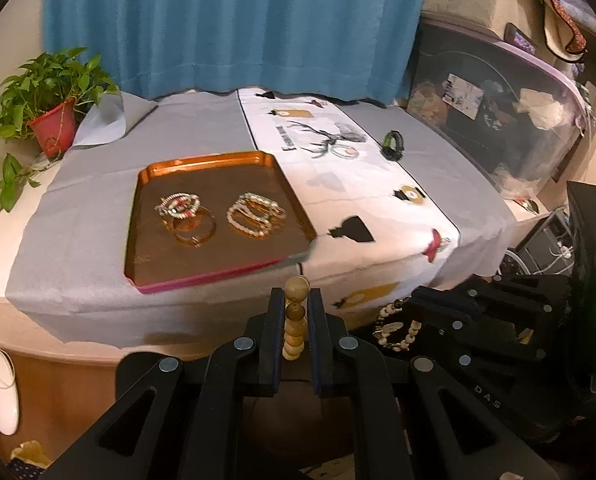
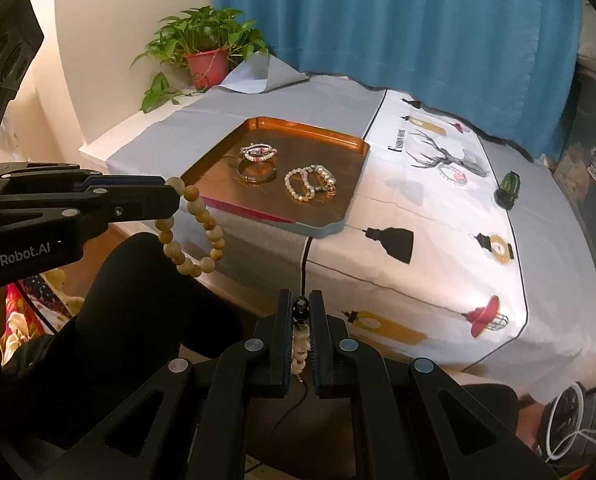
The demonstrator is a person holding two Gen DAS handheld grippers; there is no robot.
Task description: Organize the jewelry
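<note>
My left gripper (image 1: 296, 300) is shut on a tan wooden bead bracelet (image 1: 296, 320), held off the table's near edge; the bracelet also hangs in a loop in the right wrist view (image 2: 196, 228). My right gripper (image 2: 301, 308) is shut on a black and white bead bracelet (image 2: 300, 332), also seen in the left wrist view (image 1: 395, 326). A copper tray (image 1: 154, 258) on the table holds several bracelets: a beaded stack with gold bangles (image 1: 184, 212) and a pearl and chain pile (image 1: 256, 216). A dark green bracelet (image 1: 393, 145) lies on the white printed runner (image 1: 337, 184).
A potted plant (image 1: 54, 120) in a red pot stands at the table's far left corner. A grey cloth (image 1: 78, 220) covers the table. A blue curtain (image 1: 234, 20) hangs behind. A clear storage bin (image 1: 509, 120) stands to the right.
</note>
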